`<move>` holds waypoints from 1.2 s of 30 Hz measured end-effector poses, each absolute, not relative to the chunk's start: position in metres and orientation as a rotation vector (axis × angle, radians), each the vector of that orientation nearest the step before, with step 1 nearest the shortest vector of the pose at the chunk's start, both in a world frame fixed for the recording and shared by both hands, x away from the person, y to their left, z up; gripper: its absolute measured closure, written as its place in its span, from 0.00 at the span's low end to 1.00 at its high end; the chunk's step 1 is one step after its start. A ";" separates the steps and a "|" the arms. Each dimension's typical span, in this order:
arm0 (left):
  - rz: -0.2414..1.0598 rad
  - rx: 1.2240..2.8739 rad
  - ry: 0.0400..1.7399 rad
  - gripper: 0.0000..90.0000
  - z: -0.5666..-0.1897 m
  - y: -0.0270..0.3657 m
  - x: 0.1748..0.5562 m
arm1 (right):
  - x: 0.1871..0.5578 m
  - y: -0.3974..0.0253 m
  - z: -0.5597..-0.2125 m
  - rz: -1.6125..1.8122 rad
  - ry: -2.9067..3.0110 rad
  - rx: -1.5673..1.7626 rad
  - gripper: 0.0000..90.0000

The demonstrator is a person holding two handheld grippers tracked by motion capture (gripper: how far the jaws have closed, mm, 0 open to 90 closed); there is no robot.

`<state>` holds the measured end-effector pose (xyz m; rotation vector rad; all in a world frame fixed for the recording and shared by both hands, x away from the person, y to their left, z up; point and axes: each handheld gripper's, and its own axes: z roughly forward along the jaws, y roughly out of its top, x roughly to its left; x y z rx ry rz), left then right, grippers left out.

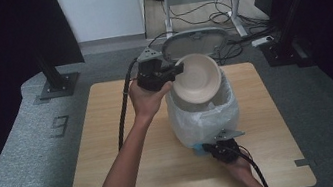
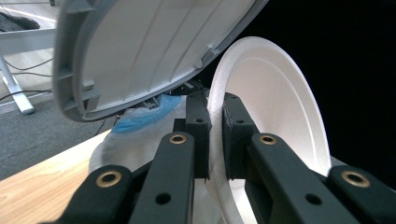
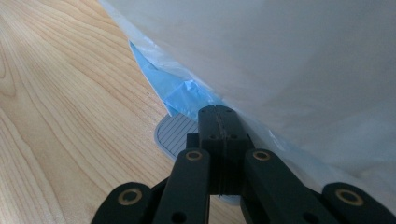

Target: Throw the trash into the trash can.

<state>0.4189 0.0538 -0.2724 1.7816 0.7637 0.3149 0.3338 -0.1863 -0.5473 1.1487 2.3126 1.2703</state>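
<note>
One thin foam plate (image 1: 197, 78), light and easy to crack, is pinched at its rim by the left gripper (image 1: 174, 70) over the bin (image 1: 204, 118), while the right gripper (image 3: 218, 116), pressed together, pushes the pedal (image 3: 175, 135).

Light wooden table (image 1: 127, 145) on grey carpet (image 1: 18, 162); square-cornered, grain visible. Carrying a lined pedal bin (image 1: 204, 118) near its middle; grey foot pedal (image 3: 175, 135) resting on the wood.
</note>
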 end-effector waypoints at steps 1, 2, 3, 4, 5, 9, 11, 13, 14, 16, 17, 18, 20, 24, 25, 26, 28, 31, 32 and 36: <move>0.314 1.782 0.764 0.93 -0.273 0.052 0.420 | 0.334 -0.186 -0.547 1.270 2.312 1.149 0.99; 0.314 1.784 0.763 0.93 -0.273 0.050 0.421 | 0.334 -0.186 -0.547 1.270 2.312 1.148 0.99; 0.314 1.786 0.762 0.93 -0.273 0.049 0.422 | 0.334 -0.186 -0.547 1.269 2.311 1.149 0.99; 0.316 1.791 0.762 0.93 -0.273 0.047 0.423 | 0.334 -0.186 -0.547 1.267 2.311 1.149 0.99; 0.319 1.794 0.764 0.93 -0.274 0.046 0.424 | 0.334 -0.186 -0.547 1.266 2.311 1.147 0.99; 0.325 1.797 0.768 0.93 -0.275 0.041 0.427 | 0.334 -0.186 -0.547 1.264 2.311 1.145 0.99; 0.323 1.799 0.770 0.93 -0.277 0.038 0.429 | 0.334 -0.186 -0.547 1.264 2.311 1.145 0.99; 0.327 1.807 0.772 0.93 -0.279 0.036 0.431 | 0.334 -0.186 -0.547 1.264 2.311 1.144 0.99; 0.330 1.812 0.775 0.93 -0.281 0.035 0.432 | 0.334 -0.186 -0.547 1.264 2.311 1.144 0.99; 0.329 1.817 0.778 0.93 -0.283 0.033 0.434 | 0.334 -0.186 -0.547 1.264 2.312 1.143 0.99; 0.330 1.819 0.780 0.93 -0.284 0.033 0.435 | 0.334 -0.186 -0.547 1.264 2.312 1.143 0.99; 0.330 1.820 0.781 0.93 -0.284 0.032 0.435 | 0.334 -0.186 -0.547 1.265 2.313 1.142 0.99; 0.333 1.826 0.780 0.93 -0.286 0.031 0.436 | 0.334 -0.186 -0.547 1.265 2.312 1.142 0.99; 0.339 1.834 0.796 0.88 -0.289 0.029 0.439 | 0.334 -0.186 -0.547 1.264 2.312 1.143 0.99; 0.352 1.829 0.803 0.81 -0.289 0.029 0.439 | 0.334 -0.186 -0.547 1.264 2.312 1.142 0.99; 0.365 1.823 0.808 0.77 -0.289 0.029 0.438 | 0.334 -0.186 -0.547 1.263 2.312 1.142 0.99; 0.370 1.825 0.808 0.73 -0.289 0.031 0.438 | 0.334 -0.186 -0.547 1.263 2.311 1.141 0.99; 0.367 1.832 0.802 0.72 -0.290 0.035 0.436 | 0.334 -0.186 -0.547 1.263 2.310 1.140 0.99; 0.369 1.831 0.802 0.71 -0.290 0.036 0.435 | 0.333 -0.186 -0.547 1.263 2.311 1.147 0.99; 0.356 1.827 0.797 0.66 -0.291 0.042 0.432 | 0.333 -0.186 -0.547 1.263 2.312 1.147 0.99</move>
